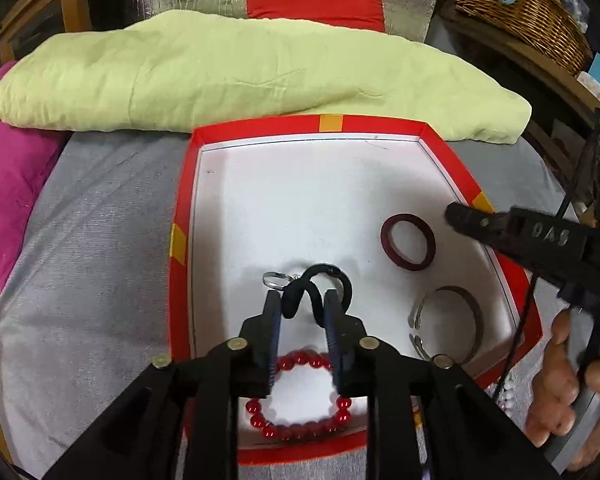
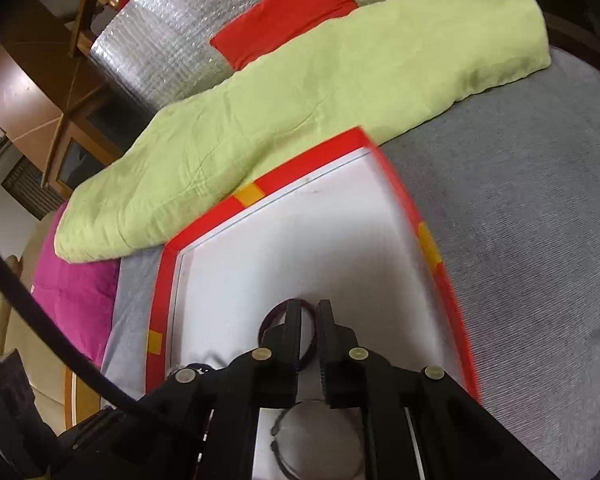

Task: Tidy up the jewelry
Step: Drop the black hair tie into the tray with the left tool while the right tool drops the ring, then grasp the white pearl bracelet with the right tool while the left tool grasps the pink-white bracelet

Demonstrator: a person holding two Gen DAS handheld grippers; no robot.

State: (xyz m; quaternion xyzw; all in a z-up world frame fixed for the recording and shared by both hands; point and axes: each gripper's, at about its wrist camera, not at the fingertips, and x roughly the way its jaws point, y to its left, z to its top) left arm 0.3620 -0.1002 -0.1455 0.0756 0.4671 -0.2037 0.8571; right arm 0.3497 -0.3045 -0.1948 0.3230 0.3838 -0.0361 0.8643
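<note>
Where the black hair tie (image 1: 314, 292) lies looped on the white floor of the red-rimmed box lid (image 1: 180, 208), it is straddled by the left gripper (image 1: 302, 306), whose jaws stand narrowly parted with the soft cord between them; whether the pads press it cannot be told. Being light, limp and elastic, it would likely sag and stretch when lifted, so it is best pinched across a doubled part of the loop rather than at a single strand. A small silver ring (image 1: 274, 280) lies touching or just beside it, and could be dragged along. Nearer the camera a red bead bracelet (image 1: 300, 412) is seen, probably slippery and apt to roll; a bead-to-bead pinch would suit it. To the right lie a stiff maroon bangle (image 1: 408, 242) and an open metal cuff (image 1: 448, 324), both rigid enough to be taken by the rim. Above the bangle the right gripper (image 2: 309, 310) is held, its jaws nearly closed and nothing seen gripped. The lid rests on a grey-sheeted bed (image 1: 100, 280), with a pale green quilt (image 1: 240, 76) behind.
</note>
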